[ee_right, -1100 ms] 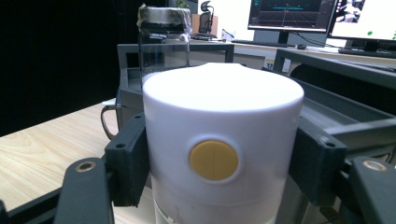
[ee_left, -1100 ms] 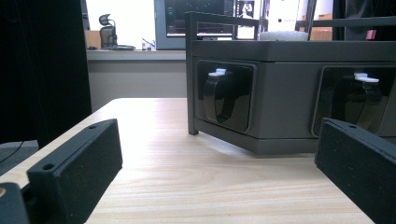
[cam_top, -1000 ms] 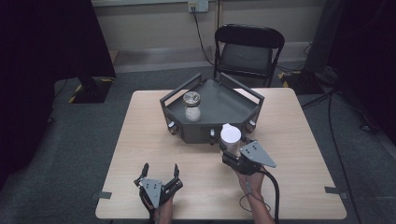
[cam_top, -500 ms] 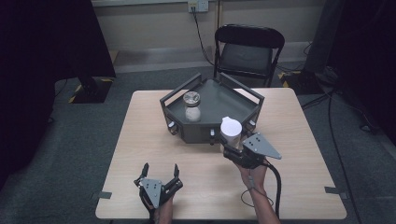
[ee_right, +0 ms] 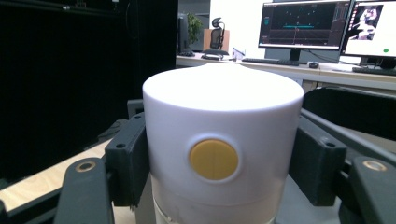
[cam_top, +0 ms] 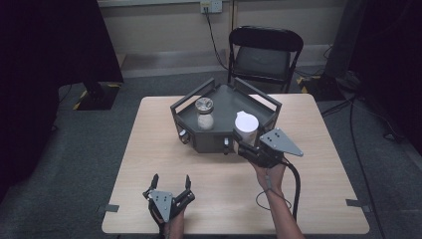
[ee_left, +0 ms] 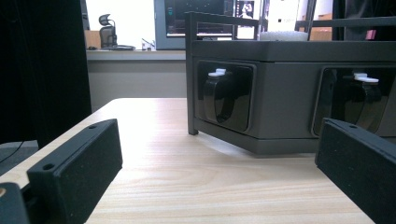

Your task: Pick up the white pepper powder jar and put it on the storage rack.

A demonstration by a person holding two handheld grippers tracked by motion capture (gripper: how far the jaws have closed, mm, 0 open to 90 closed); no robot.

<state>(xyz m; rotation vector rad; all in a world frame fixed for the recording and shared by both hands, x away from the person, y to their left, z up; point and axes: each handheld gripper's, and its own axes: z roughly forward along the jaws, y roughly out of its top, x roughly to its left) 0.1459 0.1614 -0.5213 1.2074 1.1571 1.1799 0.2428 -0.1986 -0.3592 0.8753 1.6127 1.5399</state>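
Note:
A jar with a white cap (cam_top: 246,123) is clamped between the jaws of my right gripper (cam_top: 246,144), lifted off the table at the near right corner of the dark grey tray (cam_top: 219,141). In the right gripper view the white cap (ee_right: 219,116) bears a yellow dot (ee_right: 214,159), and both pads press on its sides. A second jar (cam_top: 204,113), with a metal lid and pale contents, stands inside the tray at its left. My left gripper (cam_top: 171,180) rests low near the table's front edge, open with nothing between its jaws, facing the tray's front wall (ee_left: 285,93).
The tray has raised rails (cam_top: 191,94) and small white-topped knobs (ee_left: 219,91) on its front wall. A black folding chair (cam_top: 263,52) stands behind the table. The right gripper's cable (cam_top: 297,186) loops over the table by the forearm. Bare tabletop (cam_top: 149,144) lies left of the tray.
My right gripper has risen and moved farther from the person with the white-capped jar, up to the tray's near right corner. The left gripper has stayed where it was.

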